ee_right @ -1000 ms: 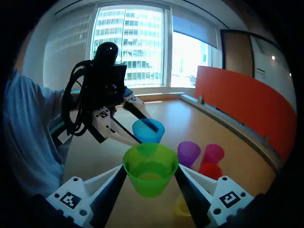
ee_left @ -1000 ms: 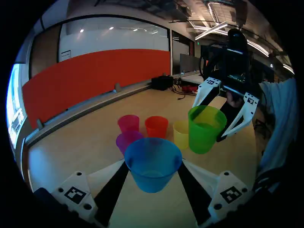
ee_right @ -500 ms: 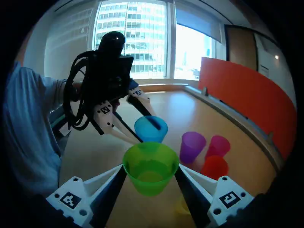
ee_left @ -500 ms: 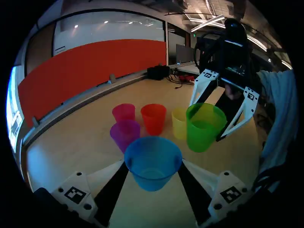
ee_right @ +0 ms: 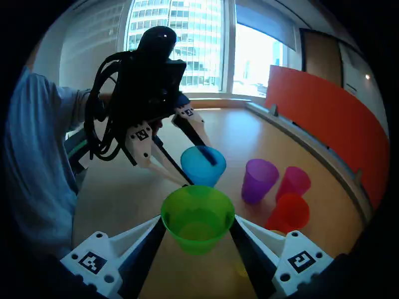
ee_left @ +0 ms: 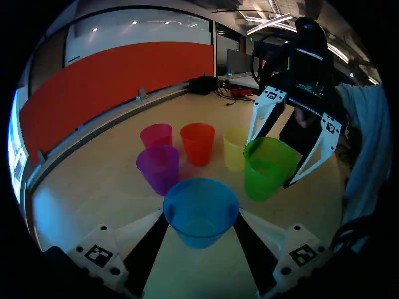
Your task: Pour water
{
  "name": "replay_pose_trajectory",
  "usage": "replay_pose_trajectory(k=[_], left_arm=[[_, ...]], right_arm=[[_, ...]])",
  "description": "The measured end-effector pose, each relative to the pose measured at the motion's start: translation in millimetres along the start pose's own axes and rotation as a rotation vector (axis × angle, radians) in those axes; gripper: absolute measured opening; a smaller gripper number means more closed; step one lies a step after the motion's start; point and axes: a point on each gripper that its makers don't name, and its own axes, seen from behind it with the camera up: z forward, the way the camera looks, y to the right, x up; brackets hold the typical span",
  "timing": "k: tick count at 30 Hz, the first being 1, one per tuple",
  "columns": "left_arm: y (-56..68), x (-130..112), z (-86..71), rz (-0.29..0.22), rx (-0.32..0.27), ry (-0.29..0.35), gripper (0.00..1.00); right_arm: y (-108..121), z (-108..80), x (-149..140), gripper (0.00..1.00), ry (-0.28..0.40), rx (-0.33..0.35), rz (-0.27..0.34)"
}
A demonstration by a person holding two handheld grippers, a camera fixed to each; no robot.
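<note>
In the left gripper view my left gripper is shut on a blue cup, held upright over the wooden table. To its right my right gripper holds a green cup with some liquid in it. In the right gripper view my right gripper is shut on the green cup, upright, liquid at its bottom. Just beyond it sits the blue cup in the left gripper, held by a hand in a blue sleeve.
Purple, pink, orange and yellow cups stand together on the table beyond the blue cup. An orange wall panel runs along the table's far edge. A person's blue sleeve is at the left.
Both grippers have tilted down a little toward the table with their cups; the standing cups show lower and larger. The green and blue cups have drawn slightly nearer each other.
</note>
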Motion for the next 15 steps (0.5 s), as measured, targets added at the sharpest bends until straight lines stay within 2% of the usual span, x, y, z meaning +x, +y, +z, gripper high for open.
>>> replay_pose_trajectory(k=[15], left_arm=[[3.2, -15, 12.8, 0.011, -0.017, -0.034, 0.86]], right_arm=[[-3, 10.1, -17, 0.9, -0.04, 0.001, -0.007]])
